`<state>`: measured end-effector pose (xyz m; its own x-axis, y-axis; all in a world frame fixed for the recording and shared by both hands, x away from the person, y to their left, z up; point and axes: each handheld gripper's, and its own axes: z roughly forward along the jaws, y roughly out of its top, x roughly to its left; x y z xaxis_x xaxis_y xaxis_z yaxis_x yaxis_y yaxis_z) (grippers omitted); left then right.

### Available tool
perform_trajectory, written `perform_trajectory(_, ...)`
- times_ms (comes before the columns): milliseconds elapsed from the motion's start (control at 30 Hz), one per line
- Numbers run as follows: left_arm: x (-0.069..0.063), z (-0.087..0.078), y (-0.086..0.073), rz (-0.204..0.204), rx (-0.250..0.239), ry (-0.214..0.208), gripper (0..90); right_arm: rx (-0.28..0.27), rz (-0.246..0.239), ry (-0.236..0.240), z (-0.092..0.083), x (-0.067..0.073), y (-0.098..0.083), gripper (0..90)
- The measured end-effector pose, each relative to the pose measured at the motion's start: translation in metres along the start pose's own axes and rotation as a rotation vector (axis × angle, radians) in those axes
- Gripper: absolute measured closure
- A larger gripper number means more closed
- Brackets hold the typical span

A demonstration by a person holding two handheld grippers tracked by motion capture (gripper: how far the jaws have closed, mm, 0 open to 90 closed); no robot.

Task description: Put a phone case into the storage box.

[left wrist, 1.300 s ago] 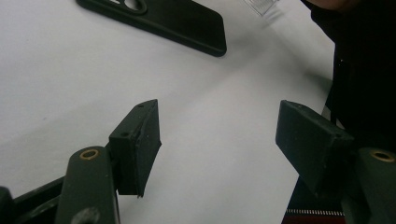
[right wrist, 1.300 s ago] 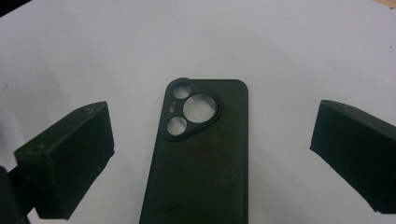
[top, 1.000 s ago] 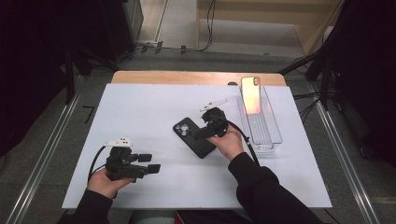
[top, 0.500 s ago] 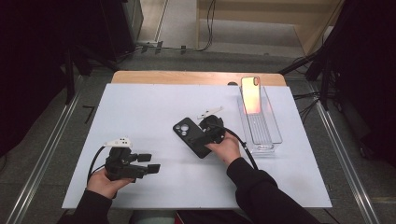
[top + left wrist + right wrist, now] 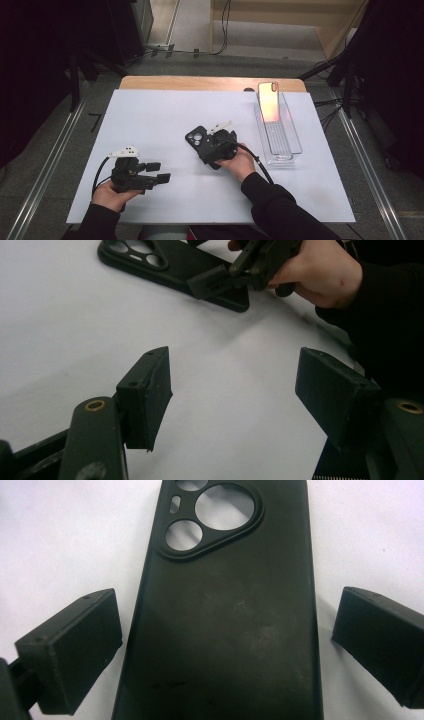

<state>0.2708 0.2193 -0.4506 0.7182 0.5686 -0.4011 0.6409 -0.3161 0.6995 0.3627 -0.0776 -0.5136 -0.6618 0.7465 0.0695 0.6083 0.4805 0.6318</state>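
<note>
The black case [image 5: 202, 142] lies flat on the white desk [image 5: 150, 115], camera cutout away from the person, near the desk's middle. The right tool [image 5: 214, 145] sits low over its near end with jaws apart, one either side of the case [image 5: 225, 620]; the pads seem clear of its edges, though the close view leaves this unsure. The left tool [image 5: 159, 172] rests well apart at the near left, jaws wide with bare desk between them. To the right stands a clear tray [image 5: 295, 145] with a phone [image 5: 268, 101] propped inside; nothing blocks the case.
</note>
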Motion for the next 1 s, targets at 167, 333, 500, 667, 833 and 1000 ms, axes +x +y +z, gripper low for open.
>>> perform_trajectory(167, -0.002, -0.001, 0.000, 0.000, -0.020, -0.001, 30.7, -0.025, -0.010, -0.045, 0.000, 0.004, -0.004, 3.1)
perform_trajectory(333, 0.000, -0.001, 0.001, -0.026, -0.009, -0.001, 29.2, -0.051, -0.008, -0.051, -0.002, 0.003, -0.008, 10.4)
perform_trajectory(500, 0.003, -0.005, 0.004, -0.068, -0.030, -0.036, 29.3, -0.055, -0.007, -0.053, -0.003, 0.003, -0.008, 11.5)
perform_trajectory(667, -0.003, -0.004, 0.004, -0.042, -0.040, 0.021, 31.6, -0.053, -0.008, -0.045, -0.004, 0.002, -0.008, 12.3)
perform_trajectory(833, -0.004, -0.002, 0.004, -0.049, -0.030, 0.015, 31.5, -0.052, 0.011, -0.022, -0.005, -0.001, -0.007, 12.7)
perform_trajectory(1000, -0.004, -0.002, 0.005, -0.059, -0.011, 0.034, 31.5, -0.059, 0.027, -0.001, -0.011, -0.004, -0.004, 13.1)
